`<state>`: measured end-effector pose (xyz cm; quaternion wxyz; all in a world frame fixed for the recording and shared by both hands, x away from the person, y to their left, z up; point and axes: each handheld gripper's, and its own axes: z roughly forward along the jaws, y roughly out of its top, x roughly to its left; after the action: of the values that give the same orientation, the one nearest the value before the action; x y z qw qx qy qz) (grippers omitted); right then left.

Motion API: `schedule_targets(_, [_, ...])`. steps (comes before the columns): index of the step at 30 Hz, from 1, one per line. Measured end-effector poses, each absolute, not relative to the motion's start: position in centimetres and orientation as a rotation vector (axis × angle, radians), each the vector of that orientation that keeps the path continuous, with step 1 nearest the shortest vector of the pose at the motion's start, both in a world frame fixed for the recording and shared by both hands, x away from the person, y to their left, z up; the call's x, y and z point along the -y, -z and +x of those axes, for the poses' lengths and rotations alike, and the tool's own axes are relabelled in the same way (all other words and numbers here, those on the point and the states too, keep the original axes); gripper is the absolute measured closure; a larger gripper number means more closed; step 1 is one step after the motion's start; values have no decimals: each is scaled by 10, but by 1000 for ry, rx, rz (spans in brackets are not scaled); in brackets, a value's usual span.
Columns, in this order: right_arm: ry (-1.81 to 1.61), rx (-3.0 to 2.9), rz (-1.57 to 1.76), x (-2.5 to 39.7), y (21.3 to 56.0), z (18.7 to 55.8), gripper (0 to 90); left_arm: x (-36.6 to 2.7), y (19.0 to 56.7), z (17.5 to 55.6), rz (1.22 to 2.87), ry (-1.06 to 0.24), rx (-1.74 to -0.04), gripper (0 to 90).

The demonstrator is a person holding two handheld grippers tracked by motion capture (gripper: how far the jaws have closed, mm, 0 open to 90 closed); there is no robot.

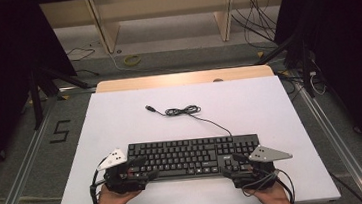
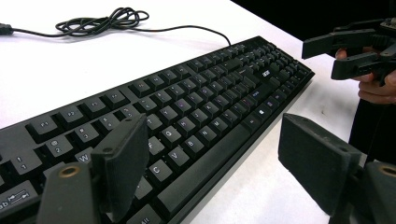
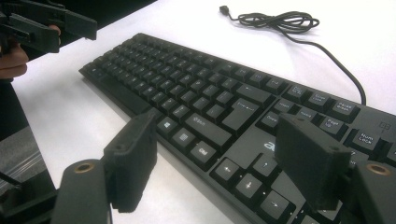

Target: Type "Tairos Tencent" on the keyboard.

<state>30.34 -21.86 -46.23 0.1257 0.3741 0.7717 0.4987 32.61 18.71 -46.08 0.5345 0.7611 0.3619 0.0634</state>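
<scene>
Your left claw (image 1: 143, 169) stands open over the near left corner of the flat black plastic keyboard (image 1: 193, 156), which lies near you on the white worktop (image 1: 120, 118). Your right claw (image 1: 236, 164) gapes open over its near right corner.

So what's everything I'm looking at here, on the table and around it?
keyboard: one, black, near edge of the table, lying flat.
cable: one, black, runs from the keyboard's far edge, partly bundled, plug end loose on the table.
table: one, white top, wooden strip along the far edge.
shelf unit: one, pale wood, on the floor beyond the table.
left gripper: one, black, jaws open over the keyboard's left end.
right gripper: one, black, jaws open over the keyboard's right end.
</scene>
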Motion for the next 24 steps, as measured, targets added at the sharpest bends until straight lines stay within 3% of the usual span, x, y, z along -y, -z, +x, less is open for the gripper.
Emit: schedule_targets(24, [-1473, -2271, 1057, 198, 451, 311, 312, -193, 460, 330, 1809, -147, -906, 253])
